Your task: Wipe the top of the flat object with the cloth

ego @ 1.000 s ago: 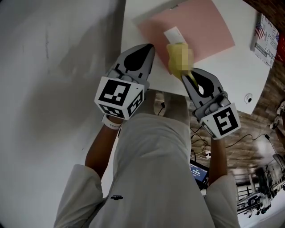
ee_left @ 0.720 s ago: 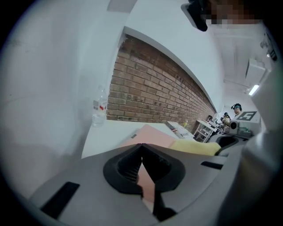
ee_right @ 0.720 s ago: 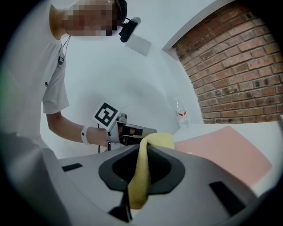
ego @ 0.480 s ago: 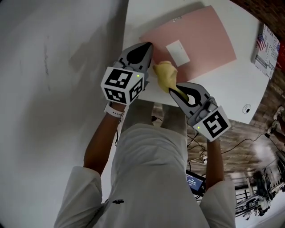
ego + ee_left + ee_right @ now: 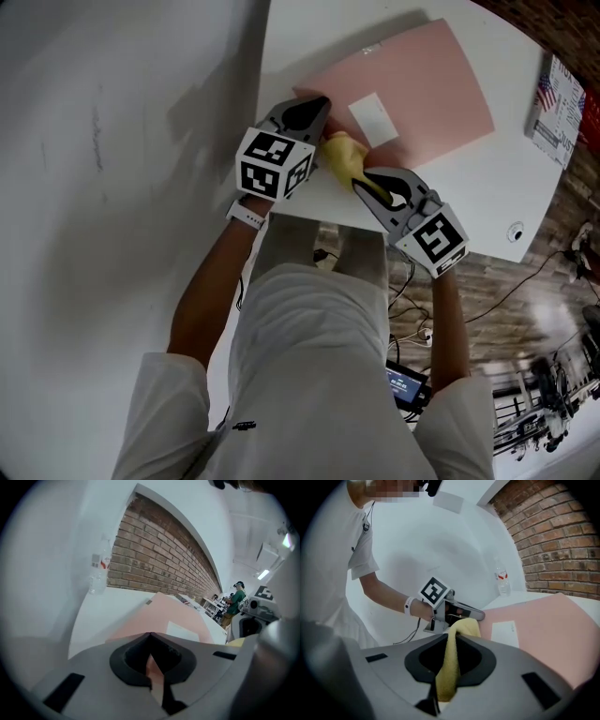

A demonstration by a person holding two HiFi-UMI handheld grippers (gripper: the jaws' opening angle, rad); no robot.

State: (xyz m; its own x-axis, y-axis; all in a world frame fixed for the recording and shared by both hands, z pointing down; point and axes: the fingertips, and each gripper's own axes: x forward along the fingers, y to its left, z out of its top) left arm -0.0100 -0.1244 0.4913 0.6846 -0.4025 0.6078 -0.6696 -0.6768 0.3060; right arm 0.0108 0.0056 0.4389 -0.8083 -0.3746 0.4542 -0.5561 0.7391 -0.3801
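Note:
A pink flat sheet (image 5: 422, 80) with a white label (image 5: 373, 119) lies on the white table (image 5: 291, 47). My left gripper (image 5: 317, 103) is shut on the sheet's near left corner; a strip of the pink sheet (image 5: 157, 679) shows between its jaws. My right gripper (image 5: 361, 178) is shut on a yellow cloth (image 5: 342, 153), which bunches on the sheet's near edge just right of the left gripper. In the right gripper view the cloth (image 5: 449, 667) hangs between the jaws and reaches toward the left gripper (image 5: 461, 613), with the sheet (image 5: 548, 625) to the right.
A clear water bottle (image 5: 99, 571) stands at the table's far side by the white wall. A card with a flag print (image 5: 555, 94) and a small round fitting (image 5: 517, 231) sit at the table's right end. Cables and a lit device (image 5: 405, 380) lie on the floor below.
The right gripper drew the cloth back from beside the label to the sheet's near edge. The left gripper shifted right onto the sheet's corner.

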